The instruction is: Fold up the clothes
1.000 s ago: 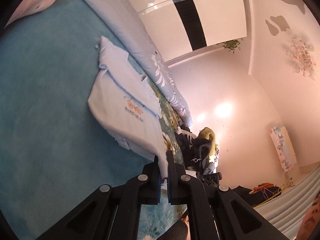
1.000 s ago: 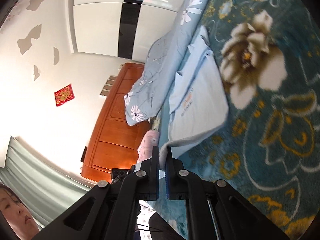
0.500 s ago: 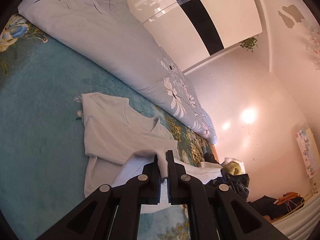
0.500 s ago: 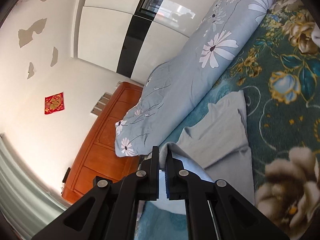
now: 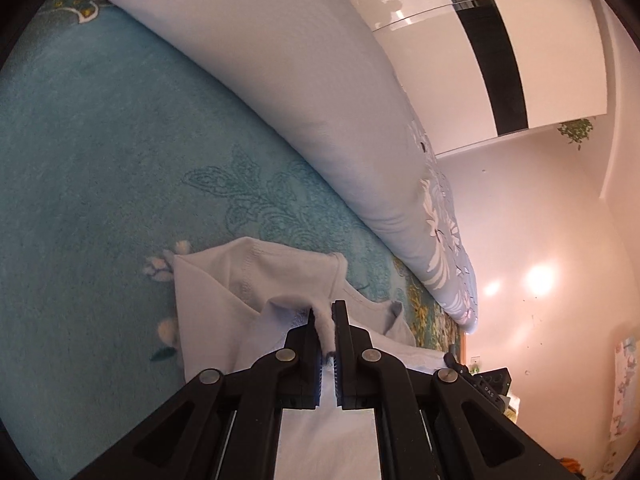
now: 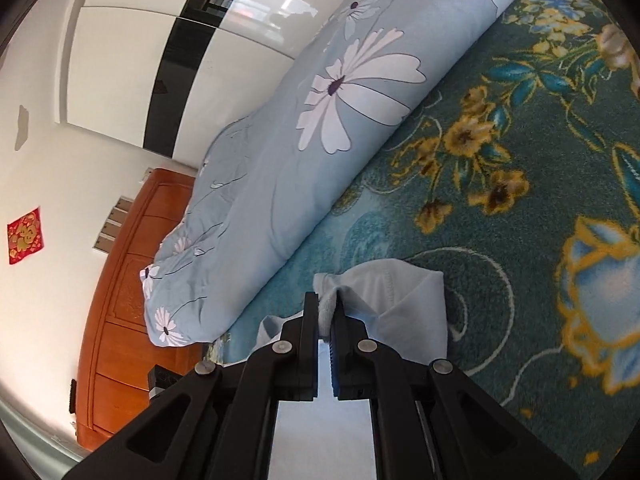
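Pale blue shirt lies folded on the teal floral blanket beside a rolled flowered quilt. My left gripper pinches a bunched edge between nearly closed fingers; my right gripper likewise clamps a fold of the same shirt.
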Tool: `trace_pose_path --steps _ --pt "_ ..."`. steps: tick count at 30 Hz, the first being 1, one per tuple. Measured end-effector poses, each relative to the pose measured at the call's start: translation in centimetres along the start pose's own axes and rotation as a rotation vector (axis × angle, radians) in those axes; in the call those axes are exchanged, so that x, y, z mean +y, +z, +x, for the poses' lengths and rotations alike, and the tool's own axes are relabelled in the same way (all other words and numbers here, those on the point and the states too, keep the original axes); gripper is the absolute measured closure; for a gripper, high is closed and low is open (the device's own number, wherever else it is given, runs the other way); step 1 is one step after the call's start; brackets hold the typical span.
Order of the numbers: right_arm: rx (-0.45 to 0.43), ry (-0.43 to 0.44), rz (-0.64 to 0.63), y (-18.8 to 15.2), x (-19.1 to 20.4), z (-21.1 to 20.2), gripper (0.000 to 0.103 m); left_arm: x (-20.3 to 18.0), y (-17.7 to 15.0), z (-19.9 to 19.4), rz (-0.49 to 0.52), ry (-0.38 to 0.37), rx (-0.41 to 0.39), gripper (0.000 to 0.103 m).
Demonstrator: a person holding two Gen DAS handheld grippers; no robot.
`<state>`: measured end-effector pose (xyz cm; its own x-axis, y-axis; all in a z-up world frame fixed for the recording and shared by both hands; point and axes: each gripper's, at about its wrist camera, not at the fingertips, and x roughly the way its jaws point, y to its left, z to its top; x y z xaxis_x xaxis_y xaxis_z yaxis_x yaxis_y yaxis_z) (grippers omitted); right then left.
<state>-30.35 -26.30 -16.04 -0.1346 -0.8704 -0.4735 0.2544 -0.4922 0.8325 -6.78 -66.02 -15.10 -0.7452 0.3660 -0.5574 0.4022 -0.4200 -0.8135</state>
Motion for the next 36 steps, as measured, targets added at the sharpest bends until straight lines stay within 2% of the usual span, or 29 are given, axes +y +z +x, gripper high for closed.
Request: trace_pose_path --steps 4,12,14,15,16,18,19,23,25,29,32,36 --pt "0.036 -0.058 0.015 0.2 -1.5 1.9 0.099 1.8 0.5 1.8 -0.054 0.001 0.012 0.099" --pt "0.074 -0.069 0.041 0.7 -2.6 2.3 0.098 2.9 0.7 2.9 -0.120 -0.057 0.040 0.097" --pt "0.072 -0.066 0.027 0.9 -2.3 2.2 0.098 2.9 0.8 2.9 -0.132 -0.081 0.032 0.087" --pt "0.067 -0.068 0.021 0.9 -2.1 2.1 0.096 2.9 0.9 2.8 -0.136 -0.094 0.024 0.072" --pt "0.055 -0.074 0.014 1.0 -2.0 2.0 0.092 2.9 0.9 2.7 -0.137 -0.106 0.011 0.057" --pt "0.029 -0.083 0.001 1.1 -1.6 1.7 0.055 3.0 1.0 2.5 -0.144 -0.141 -0.009 0.049" --pt "0.014 -0.079 -0.001 1.2 -1.6 1.4 0.051 3.0 1.0 2.4 -0.151 -0.159 -0.019 0.045" --pt "-0.028 -0.090 -0.016 1.5 -1.3 0.4 0.050 3.0 0.8 1.4 -0.161 -0.181 -0.042 0.042" --pt "-0.024 -0.103 -0.017 1.3 -1.3 -0.5 0.050 2.7 0.2 0.5 -0.138 -0.155 -0.038 0.041" --pt "0.022 -0.117 -0.053 -0.5 -1.1 -2.9 0.050 1.6 -2.3 -1.5 -0.015 -0.017 0.006 0.041" --pt "0.081 -0.131 -0.074 -3.3 -1.8 -5.0 0.050 1.7 -5.3 -3.5 0.075 0.071 0.041 0.041" --pt "0.148 -0.123 -0.050 -7.6 -3.2 -7.7 0.050 3.5 -9.7 -5.4 0.102 0.125 0.113 0.041"
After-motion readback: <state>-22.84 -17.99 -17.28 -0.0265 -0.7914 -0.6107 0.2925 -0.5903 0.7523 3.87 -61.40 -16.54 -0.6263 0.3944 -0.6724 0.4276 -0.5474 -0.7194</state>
